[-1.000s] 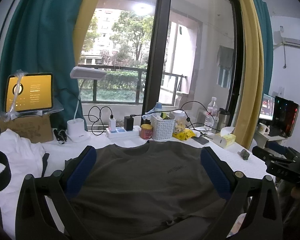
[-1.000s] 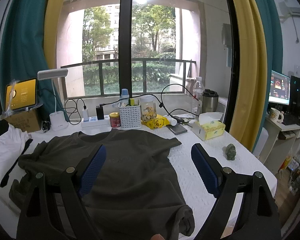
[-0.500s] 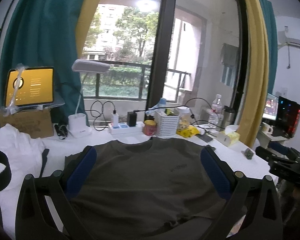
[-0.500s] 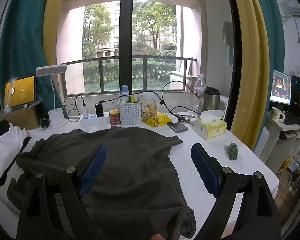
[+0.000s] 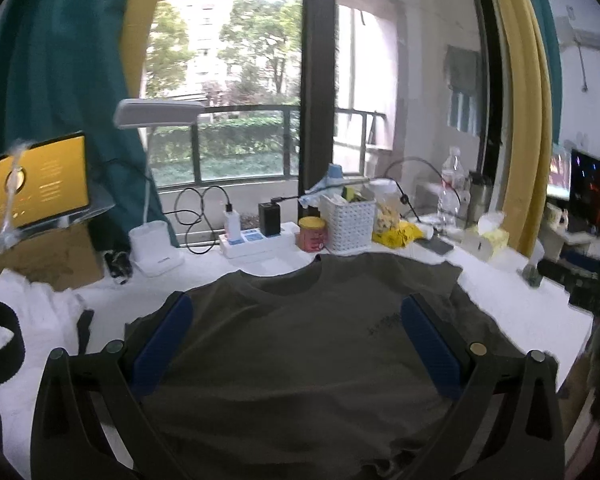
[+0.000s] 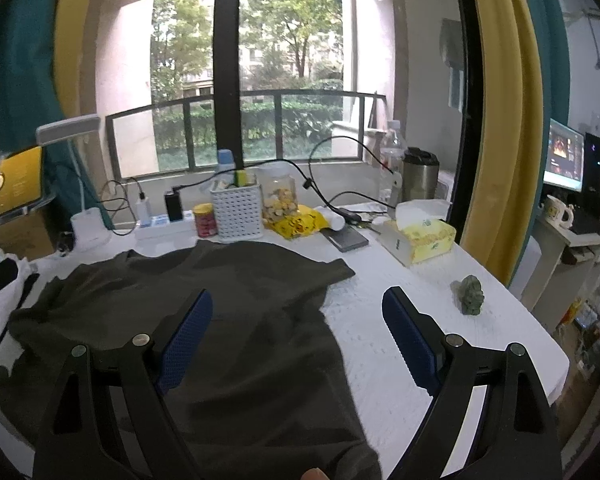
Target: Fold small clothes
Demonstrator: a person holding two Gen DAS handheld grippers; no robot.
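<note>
White table (image 5: 512,320) is filling the lower half of both views, with a window and balcony rail behind it and clutter lining the far edge. In the left wrist view, going from the left of the frame: a tablet (image 5: 42,180) on a box, a lamp (image 5: 158,114), a power strip (image 5: 256,238), a red can (image 5: 312,234), a white basket (image 5: 350,222) and a tissue box (image 5: 488,240). White cloth (image 5: 32,308) is lying at centre left of that frame.

A dark shirt (image 5: 300,360) is lying spread face up in the middle, collar towards the window. The left gripper (image 5: 296,314) is hovering over its chest with jaws wide apart, holding nothing. In the right wrist view the right gripper (image 6: 298,304) is also spread wide and empty, straddling the shirt's right edge, one finger over cloth and the other over bare table, with a small green stone (image 6: 472,294) at centre right.

Compared with a second ago, both cameras are tilting and drifting slightly while the shirt is keeping its place, so the grippers seem to be lining up rather than grasping. Judging by this, folding is not yet starting; the sleeve at the left of the right wrist view is looking rumpled and may need smoothing first
</note>
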